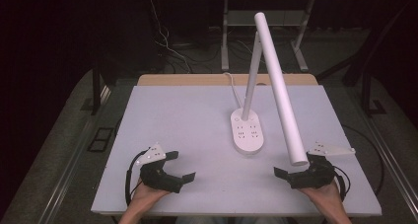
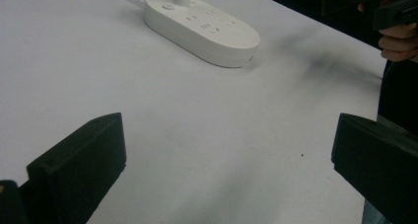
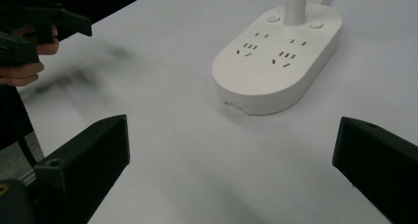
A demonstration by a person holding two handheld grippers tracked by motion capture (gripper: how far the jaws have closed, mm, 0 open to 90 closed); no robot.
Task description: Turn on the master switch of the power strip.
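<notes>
Standing near the middle of the pale bench (image 1: 172, 115) is a white desk lamp (image 1: 259, 86) whose oval base (image 1: 247, 130) doubles as a power strip, with 2 groups of sockets on its top. A slim upright post (image 1: 252, 76) rises from the far end of that base, and a long tube head (image 1: 281, 88) slopes down from the top of the post toward the near right, its lower end hanging above the right gripper (image 1: 285, 175). A white cord (image 1: 230, 81) runs from the far end of the base toward the back edge of the bench.

The left gripper (image 1: 183, 167) sits to the near left of the base, well apart from it, held in the person's left hand (image 1: 148, 192). Its fingers (image 2: 81, 160) are spread wide with nothing between them, and in the left gripper view the base (image 2: 202, 24) lies ahead across bare bench surface.

The right gripper sits to the near right of the base, held in the right hand (image 1: 325, 194). Its fingers (image 3: 84, 155) are likewise wide apart and hold nothing. In the right gripper view the base (image 3: 276, 61) is ahead and near, with 2 round buttons beside the foot of the post. Both grippers carry a grey 3-cornered plate on top, and each points inward toward the base.
</notes>
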